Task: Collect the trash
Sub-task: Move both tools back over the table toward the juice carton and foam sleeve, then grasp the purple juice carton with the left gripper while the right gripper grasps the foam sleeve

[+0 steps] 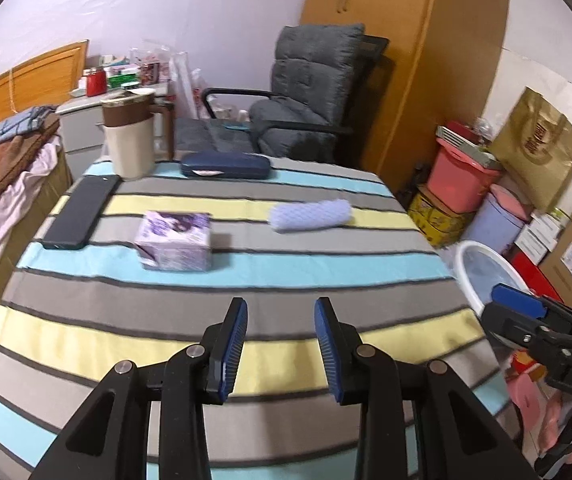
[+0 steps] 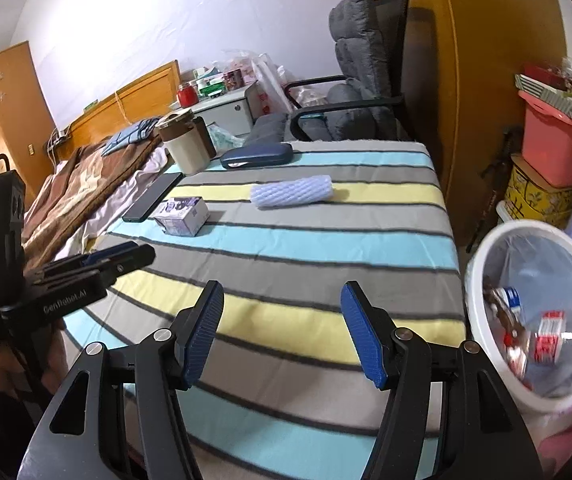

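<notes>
Left gripper (image 1: 279,344): your jaws stand apart, empty, over the near striped cloth (image 1: 245,280).
Right gripper (image 2: 281,334): yours gapes wide, holding nothing.
Bin (image 2: 482,264): right of the table, lined, with red-and-white wrappers (image 2: 546,338) inside.
Foam sleeve (image 2: 292,192): far on the yellow stripe.

A striped cloth in grey, yellow and light blue covers the table (image 1: 213,320). Up at eleven o'clock a cream jug (image 1: 129,140) stands by a dark flat phone (image 1: 81,212), with a navy case (image 1: 225,166) at twelve. Near the middle sits a purple tissue box (image 1: 175,240), and toward one o'clock lies a pale foam net sleeve (image 1: 312,214).
</notes>
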The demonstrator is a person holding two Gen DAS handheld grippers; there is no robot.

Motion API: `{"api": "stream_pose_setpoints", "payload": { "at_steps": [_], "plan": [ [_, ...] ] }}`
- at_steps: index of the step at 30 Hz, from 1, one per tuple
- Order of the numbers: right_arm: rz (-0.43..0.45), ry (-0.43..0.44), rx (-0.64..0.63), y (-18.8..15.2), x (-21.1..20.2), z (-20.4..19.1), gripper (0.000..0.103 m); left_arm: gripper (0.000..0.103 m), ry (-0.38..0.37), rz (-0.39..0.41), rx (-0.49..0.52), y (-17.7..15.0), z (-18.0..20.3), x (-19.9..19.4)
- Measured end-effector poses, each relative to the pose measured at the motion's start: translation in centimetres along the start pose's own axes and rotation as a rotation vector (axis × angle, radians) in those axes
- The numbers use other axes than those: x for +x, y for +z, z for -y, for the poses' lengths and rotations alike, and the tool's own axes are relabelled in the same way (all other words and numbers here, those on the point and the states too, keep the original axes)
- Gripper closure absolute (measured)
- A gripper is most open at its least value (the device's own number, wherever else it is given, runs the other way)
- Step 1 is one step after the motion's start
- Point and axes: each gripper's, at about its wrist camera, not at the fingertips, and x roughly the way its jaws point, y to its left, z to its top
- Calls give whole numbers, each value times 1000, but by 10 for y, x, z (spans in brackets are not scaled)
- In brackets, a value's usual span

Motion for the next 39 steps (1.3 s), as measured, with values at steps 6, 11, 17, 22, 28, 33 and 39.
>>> {"api": "stream_pose_setpoints", "payload": {
  "at_steps": [6,11,17,22,28,33,39],
  "plan": [
    [-8,1,-25,17,14,5,40,64,43,12,-13,17,-31,13],
    [-28,8,-25,28,33,12,40,64,75,7,-20,32,-55,33],
    [-62,10,-27,35,59,20,40,60,106,-9,-55,44,-86,60],
    [-78,2,-38,46,79,28,40,60,113,-33,-80,47,-103,80],
    [-84,0,-30,64,105,41,40,60,92,-54,-86,50,-110,95],
    [-103,19,-11,74,131,55,40,60,12,-79,-96,46,-107,96],
    [-138,66,23,76,150,63,40,60,-107,-117,-71,32,-83,87]
  ]
}}
